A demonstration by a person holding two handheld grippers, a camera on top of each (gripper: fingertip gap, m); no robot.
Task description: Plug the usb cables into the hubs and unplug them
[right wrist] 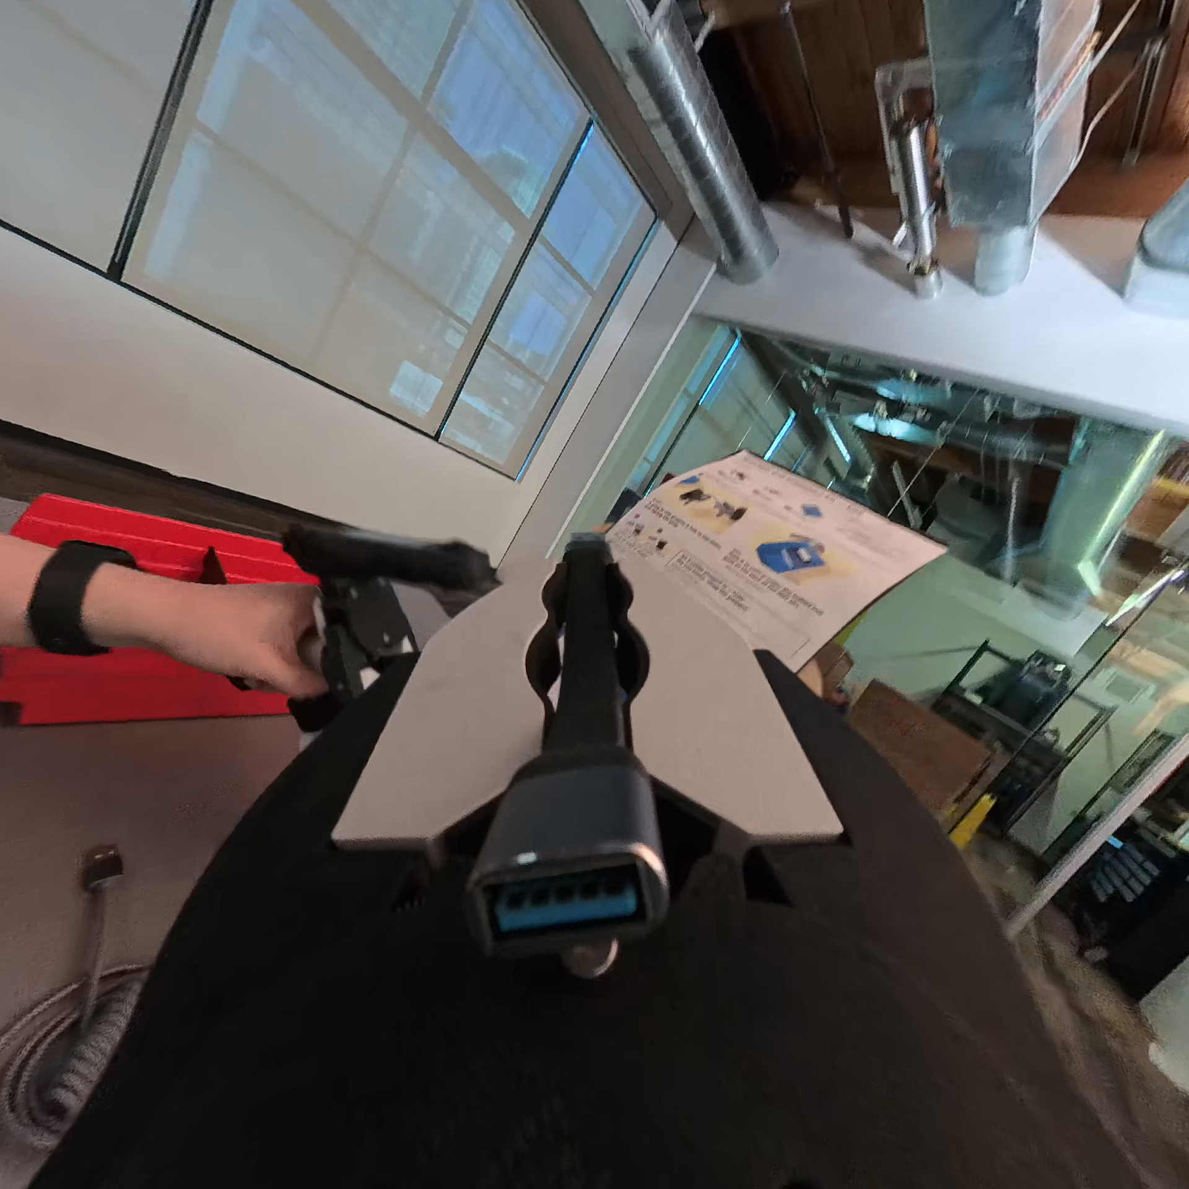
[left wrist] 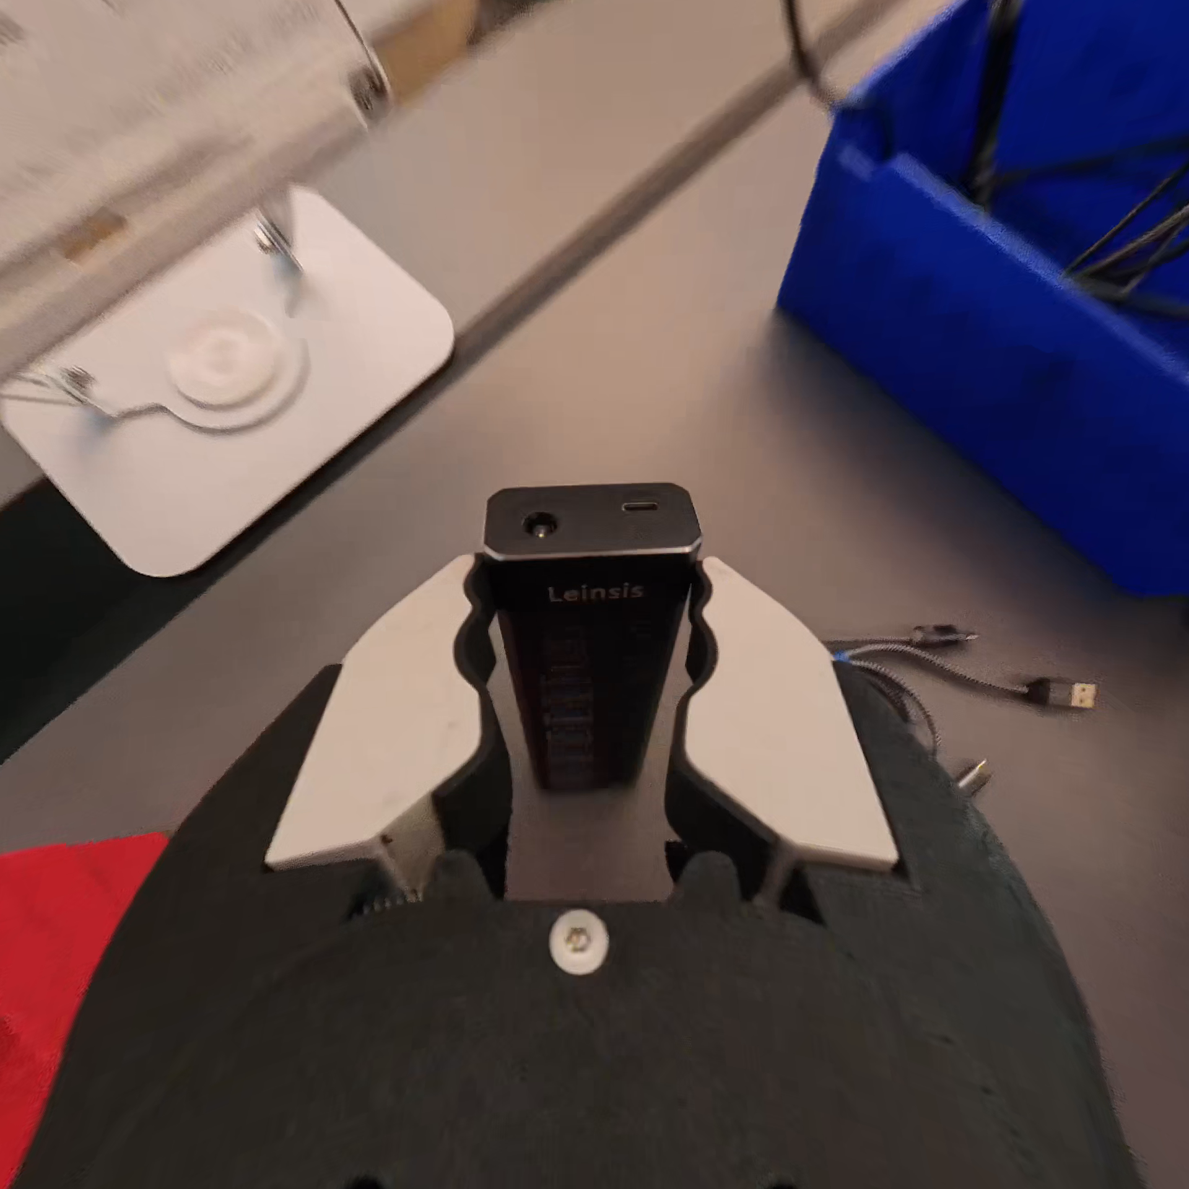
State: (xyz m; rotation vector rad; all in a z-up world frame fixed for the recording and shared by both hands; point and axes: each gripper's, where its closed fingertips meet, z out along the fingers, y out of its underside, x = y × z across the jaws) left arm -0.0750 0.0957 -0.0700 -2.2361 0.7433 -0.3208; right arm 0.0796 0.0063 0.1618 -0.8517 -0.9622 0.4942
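Note:
My left gripper [left wrist: 589,566] is shut on a black USB hub [left wrist: 589,637], a long bar with a row of ports facing up, held above the grey table [left wrist: 643,386]. Its end face with a round socket and a small slot points forward. My right gripper [right wrist: 585,579] is shut on a black USB cable [right wrist: 585,656], which runs along the fingers. Its blue-tongued socket end [right wrist: 566,875] points back at the camera, and the plug end sticks out past the fingertips. Loose braided USB cables [left wrist: 1004,682] lie on the table to the right.
A blue bin [left wrist: 1004,270] with cables stands at the back right. A white stand base [left wrist: 244,386] sits at the left. A red bin [right wrist: 141,617] lies at the left, with a hand holding the other gripper [right wrist: 360,617] before it. A braided cable [right wrist: 83,965] coils low left. The gap from one gripper's tips to the other's is roughly 30 cm.

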